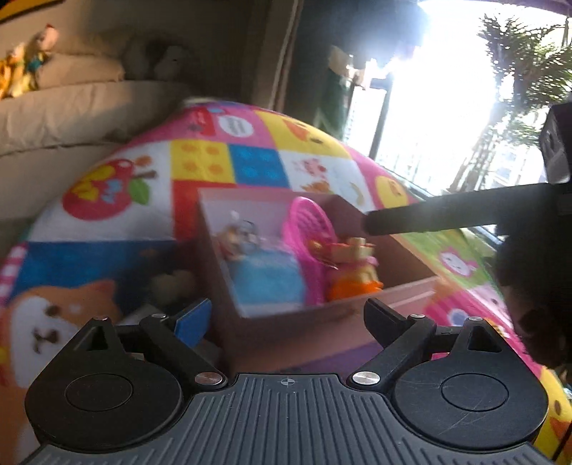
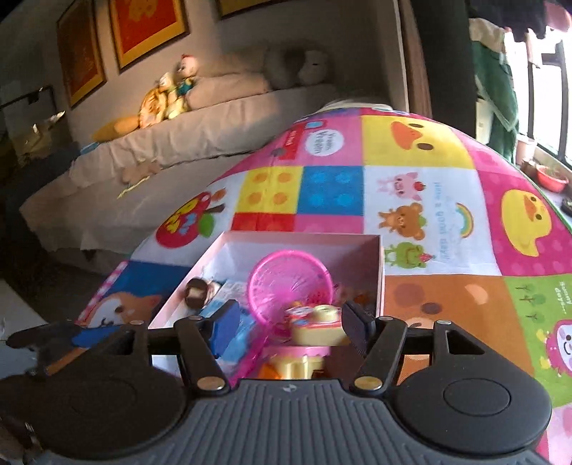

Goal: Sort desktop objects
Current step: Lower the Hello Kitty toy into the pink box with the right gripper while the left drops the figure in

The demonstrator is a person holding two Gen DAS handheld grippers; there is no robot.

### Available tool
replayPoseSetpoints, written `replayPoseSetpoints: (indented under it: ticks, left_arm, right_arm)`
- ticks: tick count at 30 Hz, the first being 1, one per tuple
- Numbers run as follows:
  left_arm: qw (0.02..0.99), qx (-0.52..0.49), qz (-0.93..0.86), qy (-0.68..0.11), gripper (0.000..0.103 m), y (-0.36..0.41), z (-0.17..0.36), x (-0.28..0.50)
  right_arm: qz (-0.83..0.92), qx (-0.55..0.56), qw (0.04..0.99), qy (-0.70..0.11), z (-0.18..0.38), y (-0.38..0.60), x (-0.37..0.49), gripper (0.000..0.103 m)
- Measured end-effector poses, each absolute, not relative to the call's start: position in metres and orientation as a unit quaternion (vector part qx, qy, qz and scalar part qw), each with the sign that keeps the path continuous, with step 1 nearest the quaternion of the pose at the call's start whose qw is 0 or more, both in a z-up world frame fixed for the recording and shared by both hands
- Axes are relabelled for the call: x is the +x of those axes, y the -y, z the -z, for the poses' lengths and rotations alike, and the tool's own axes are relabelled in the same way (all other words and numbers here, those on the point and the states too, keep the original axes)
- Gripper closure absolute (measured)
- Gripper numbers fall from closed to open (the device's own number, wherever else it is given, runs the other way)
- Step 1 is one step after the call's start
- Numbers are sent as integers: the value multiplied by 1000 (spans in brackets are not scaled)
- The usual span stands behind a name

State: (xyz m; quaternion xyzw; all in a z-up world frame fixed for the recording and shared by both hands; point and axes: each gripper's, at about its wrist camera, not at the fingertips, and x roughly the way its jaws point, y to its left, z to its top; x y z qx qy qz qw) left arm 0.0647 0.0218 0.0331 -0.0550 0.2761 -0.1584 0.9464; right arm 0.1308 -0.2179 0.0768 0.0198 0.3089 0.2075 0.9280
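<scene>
Fingers of the right gripper [image 2: 287, 322] are spread above a yellow toy [image 2: 316, 323] in the pink box [image 2: 381, 272]; left gripper [image 1: 286, 314], fingers also released, faces the box front. Advice: withdraw straight upward, avoiding the pink basket [image 2: 289, 282].

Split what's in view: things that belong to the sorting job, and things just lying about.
Job:
box
pink basket
blue pack
yellow toy
brown round toy
right gripper, open over the box
left gripper, open

Lying about:
mat
sofa
plush toys
pictures
</scene>
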Motion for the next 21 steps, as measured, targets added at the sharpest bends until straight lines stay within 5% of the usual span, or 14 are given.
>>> replayPoseSetpoints:
  ticks: [12,21]
  left_arm:
    - [956,-18,133,-260,3,-28,-35,53]
    - [950,19,121,-287,4,-85,-16,57]
  right_arm:
    - [-206,7,927,-312,-75,214,110,38]
    - [-248,-68,926,-276,-77,180,79,26]
